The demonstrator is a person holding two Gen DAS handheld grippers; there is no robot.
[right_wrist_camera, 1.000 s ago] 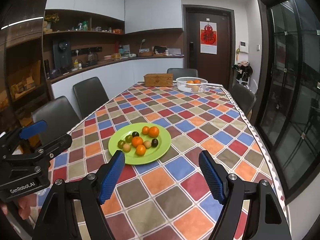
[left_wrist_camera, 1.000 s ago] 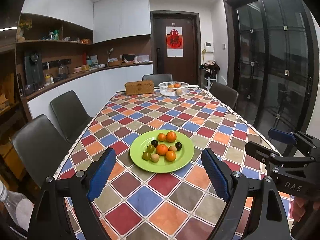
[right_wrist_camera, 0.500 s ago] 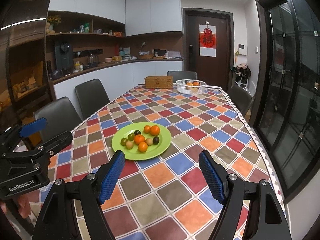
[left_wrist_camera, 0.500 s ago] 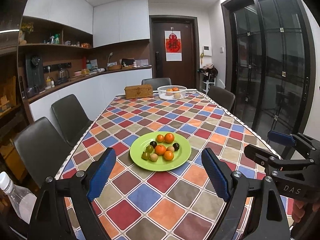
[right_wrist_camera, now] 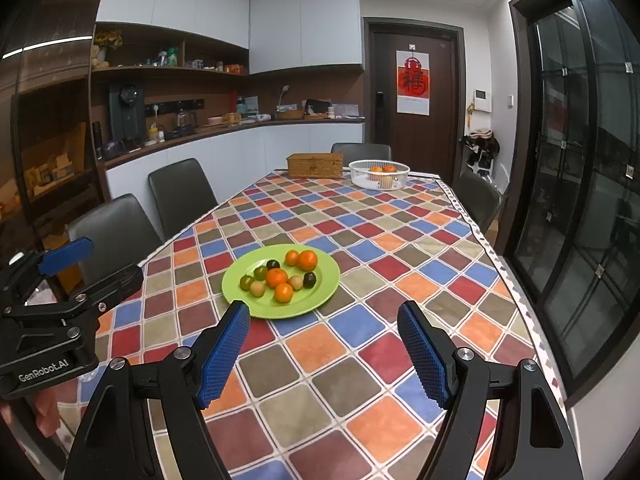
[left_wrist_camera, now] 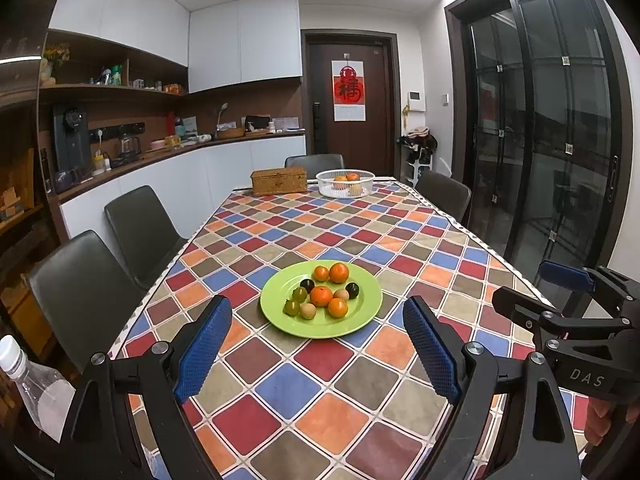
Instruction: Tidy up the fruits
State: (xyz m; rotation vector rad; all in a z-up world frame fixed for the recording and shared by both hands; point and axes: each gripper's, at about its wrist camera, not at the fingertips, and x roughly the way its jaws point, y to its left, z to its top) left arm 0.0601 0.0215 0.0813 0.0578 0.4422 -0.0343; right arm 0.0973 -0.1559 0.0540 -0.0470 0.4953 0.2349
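A green plate [left_wrist_camera: 362, 318] [right_wrist_camera: 318, 294] sits on the checked tablecloth and holds several small fruits: oranges [left_wrist_camera: 321, 295] [right_wrist_camera: 277, 277], dark plums [left_wrist_camera: 352, 290], green ones [left_wrist_camera: 292, 307] and beige ones. My left gripper [left_wrist_camera: 317, 307] hovers in front of the plate, its jaws opening with nothing between them. It also shows as the left gripper [right_wrist_camera: 80, 268] at the left of the right wrist view. My right gripper [right_wrist_camera: 322, 309] is open and empty, just right of the plate. A white basket [left_wrist_camera: 326, 191] [right_wrist_camera: 360, 179] with a few fruits stands at the table's far end.
A wicker box [left_wrist_camera: 279, 181] [right_wrist_camera: 315, 165] sits beside the basket. Dark chairs [left_wrist_camera: 140, 224] line the left side and the far end. A plastic bottle [left_wrist_camera: 32, 392] stands at the near left. Glass doors [left_wrist_camera: 540, 140] run along the right.
Both views have drawn back a little from the table. The plate and fruits have not moved, and nothing has been taken hold of.
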